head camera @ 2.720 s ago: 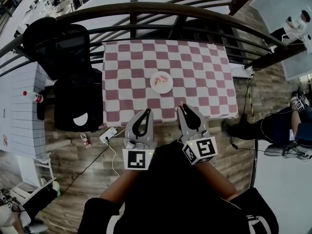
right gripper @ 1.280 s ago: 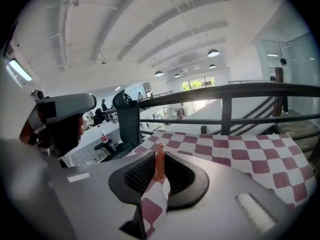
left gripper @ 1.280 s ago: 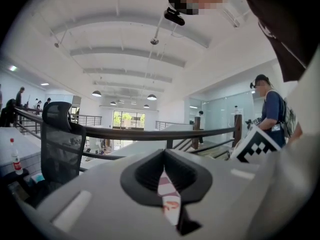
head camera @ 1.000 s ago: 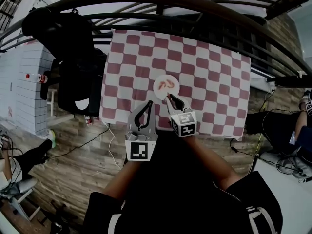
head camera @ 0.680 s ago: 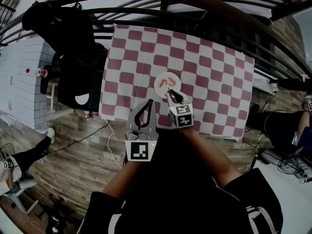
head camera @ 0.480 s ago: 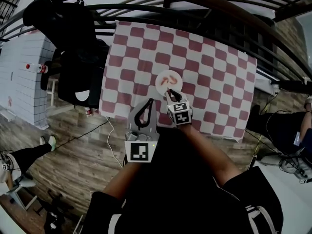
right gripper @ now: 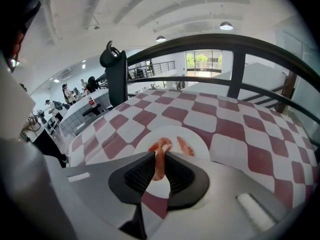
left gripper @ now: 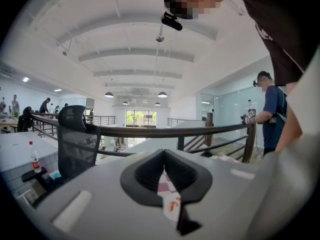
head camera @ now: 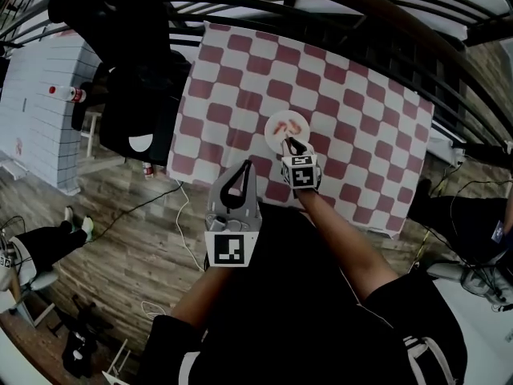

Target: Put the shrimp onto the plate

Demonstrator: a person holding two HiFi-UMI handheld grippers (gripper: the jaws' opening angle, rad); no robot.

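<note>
Head view with both gripper views. The right gripper (right gripper: pixel 159 156) has its ribbed black jaws drawn narrow on a pink-orange shrimp (right gripper: pixel 159 168), which stands up between the pads. It is held just above the near part of the small round white plate (right gripper: pixel 201 144). Two more pink-orange shrimps lie on that plate: a curled one (right gripper: pixel 161 142) directly beyond the jaw tips and a straighter one (right gripper: pixel 185 146) just beside it, to the right. The held shrimp's far end appears to meet the curled one, though contact is not certain from this angle. The plate rests on the red-and-white checkered tablecloth (head camera: pixel 353 119), near its front edge. The left gripper (head camera: pixel 243 169) hangs at the table's near edge, well apart from the plate, with its jaw tips together and nothing between them. A black office chair (head camera: pixel 132 127) stands left of the table.
</note>
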